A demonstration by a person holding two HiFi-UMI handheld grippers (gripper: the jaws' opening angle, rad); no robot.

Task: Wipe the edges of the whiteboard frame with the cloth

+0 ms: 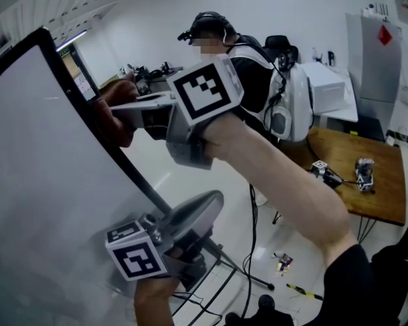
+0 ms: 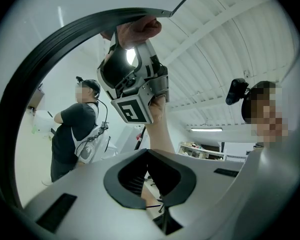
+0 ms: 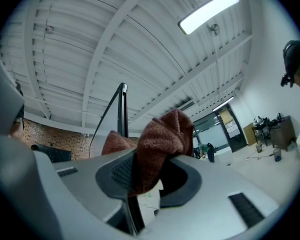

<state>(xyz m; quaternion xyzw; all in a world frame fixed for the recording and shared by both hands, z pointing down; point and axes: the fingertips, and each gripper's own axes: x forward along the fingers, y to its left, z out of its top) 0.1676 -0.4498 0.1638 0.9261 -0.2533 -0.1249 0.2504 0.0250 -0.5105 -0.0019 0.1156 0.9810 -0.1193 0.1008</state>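
The whiteboard (image 1: 41, 182) fills the left of the head view, and its black frame (image 1: 132, 172) slants down its right side. My right gripper (image 1: 119, 111) is shut on a reddish-brown cloth (image 1: 112, 117), which it presses against the upper part of that edge. In the right gripper view the cloth (image 3: 162, 139) bulges out of the jaws beside the frame (image 3: 122, 109). My left gripper (image 1: 197, 212) hangs lower, close to the frame's lower stretch, shut with nothing in it. The left gripper view looks up at the frame (image 2: 55, 39) and the cloth (image 2: 140, 28).
A person in a black shirt (image 1: 251, 73) stands behind the board. A wooden table (image 1: 367, 182) carrying small devices is at the right. The board's stand legs (image 1: 238, 270) and cables lie on the floor below my arms.
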